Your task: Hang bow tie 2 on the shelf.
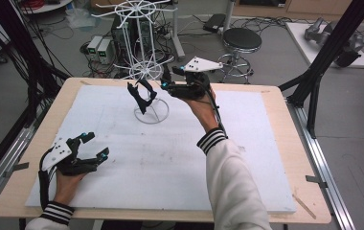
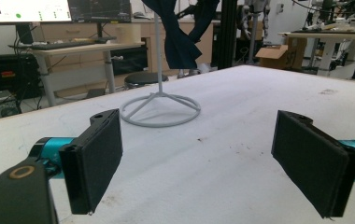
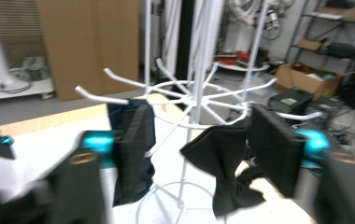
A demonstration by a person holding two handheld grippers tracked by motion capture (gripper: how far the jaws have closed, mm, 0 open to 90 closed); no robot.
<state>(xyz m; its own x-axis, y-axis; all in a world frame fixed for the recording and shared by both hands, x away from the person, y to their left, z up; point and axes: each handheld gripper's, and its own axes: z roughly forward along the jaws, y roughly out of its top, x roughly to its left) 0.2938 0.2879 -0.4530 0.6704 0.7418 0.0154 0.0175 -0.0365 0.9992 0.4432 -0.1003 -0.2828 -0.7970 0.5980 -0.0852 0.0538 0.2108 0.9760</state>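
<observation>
The right gripper view is blurred, so edges there are soft, and its jaws cover part of what hangs behind them. In the left gripper view the rack (image 2: pixel 160 105) is cut off at the top edge: its ring base and pole show, with the lower end of a dark cloth (image 2: pixel 178 44) hanging above. From the high view the cloth (image 1: pixel 141 96) is a small dark shape against the rack (image 1: pixel 144 67), and its form is hard to make out. The rack stands on the white board (image 1: pixel 170 158) toward the table's far side. The right gripper (image 1: pixel 168 81) is raised beside the rack's lower ring of arms; its jaws stand wide apart and grip nothing. In its own view the cloth (image 3: pixel 224 163) hangs from a rack (image 3: pixel 194 107) arm between the jaws, with more dark cloth behind the left jaw; whether either pad touches it cannot be told. The left gripper (image 1: pixel 98 146) sits low over the board's near left, well apart from the rack, jaws wide and empty, the bare board between the pads (image 2: pixel 98 156).
</observation>
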